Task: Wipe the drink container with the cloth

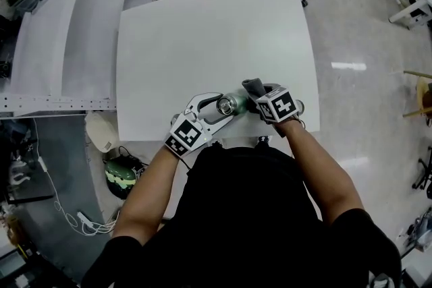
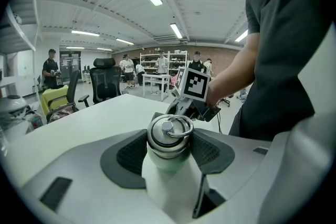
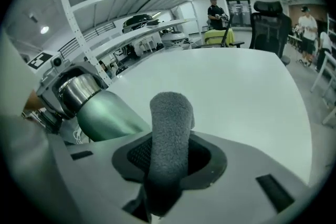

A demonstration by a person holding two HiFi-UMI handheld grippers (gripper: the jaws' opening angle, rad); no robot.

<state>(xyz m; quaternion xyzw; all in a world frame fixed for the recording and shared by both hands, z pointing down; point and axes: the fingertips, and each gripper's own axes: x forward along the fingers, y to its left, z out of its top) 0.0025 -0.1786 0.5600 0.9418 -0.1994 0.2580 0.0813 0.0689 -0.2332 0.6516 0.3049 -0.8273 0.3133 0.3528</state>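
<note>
Left gripper (image 2: 168, 157): it is pinching the bottle (image 2: 169, 136) at its neck, with one dark pad on each side, just under the shiny cap.
Right gripper (image 3: 170, 160): it is squeezing the gray cloth (image 3: 170, 131), and the cloth is sticking up out of the jaws like a fat roll.
Where the bottle is: it is sitting between the two grippers, at the near edge of the desk (image 1: 202, 30), close to the person.
Which way: from the right gripper the bottle is lying to the left, just beside the cloth. I cannot tell if they are touching.
Bottle's long line: it is leaning, with the cap pointing toward the left gripper and the green body slanting down toward the right gripper.
Nearer hand: the right gripper is nearer the green side.
Next move, I think: the cloth is needing to slide left onto the green side.
Count: one bottle, one cloth, two grippers.
</note>
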